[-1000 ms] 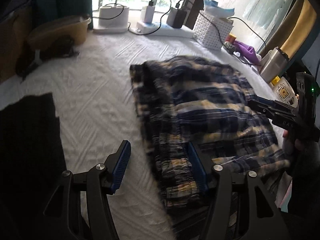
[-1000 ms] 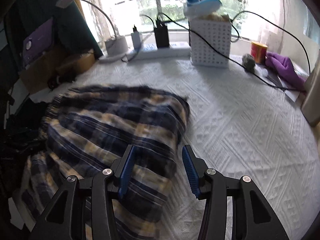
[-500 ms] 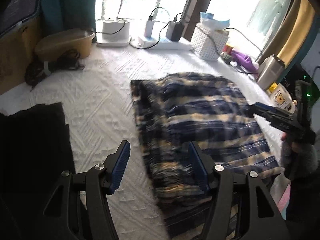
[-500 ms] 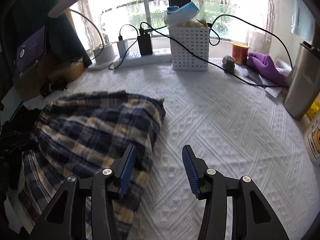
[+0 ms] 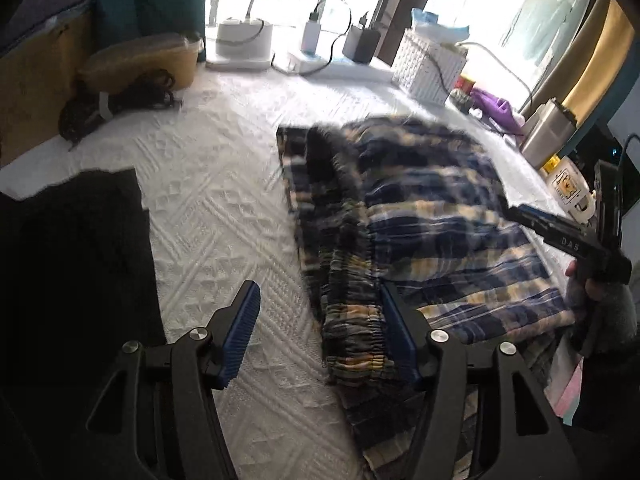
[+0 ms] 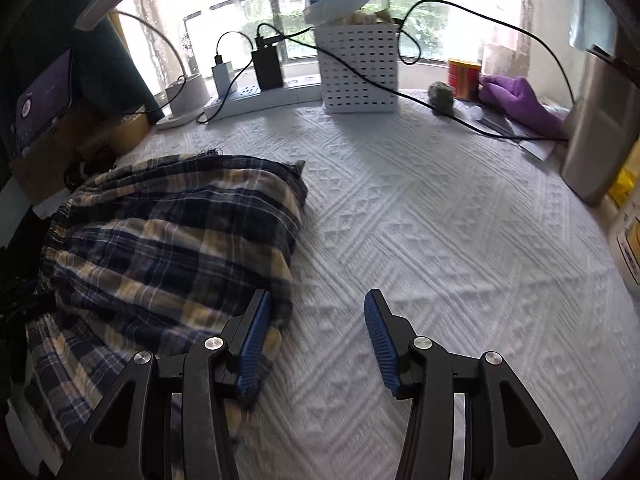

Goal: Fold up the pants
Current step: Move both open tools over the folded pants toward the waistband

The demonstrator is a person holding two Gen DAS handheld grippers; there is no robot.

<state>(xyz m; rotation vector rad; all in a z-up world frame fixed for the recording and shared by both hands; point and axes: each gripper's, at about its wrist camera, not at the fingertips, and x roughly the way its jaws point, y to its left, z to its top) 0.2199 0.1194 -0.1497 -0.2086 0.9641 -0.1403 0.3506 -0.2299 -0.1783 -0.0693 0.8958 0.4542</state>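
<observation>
Plaid pants (image 5: 420,220) lying folded on white bedspread (image 5: 208,208), waistband against right finger of left gripper (image 5: 320,336), jaws open, empty. From right wrist: right gripper (image 6: 316,344) open, empty, pants (image 6: 172,240) beside left finger.

Plaid pants (image 6: 172,240) folded in a heap at left on white bedspread (image 6: 440,220). Right gripper (image 6: 316,336) near, jaws wide apart — left pad touching the pants' edge, right pad over bare bedspread. White basket (image 6: 360,68) far, by the window.
</observation>
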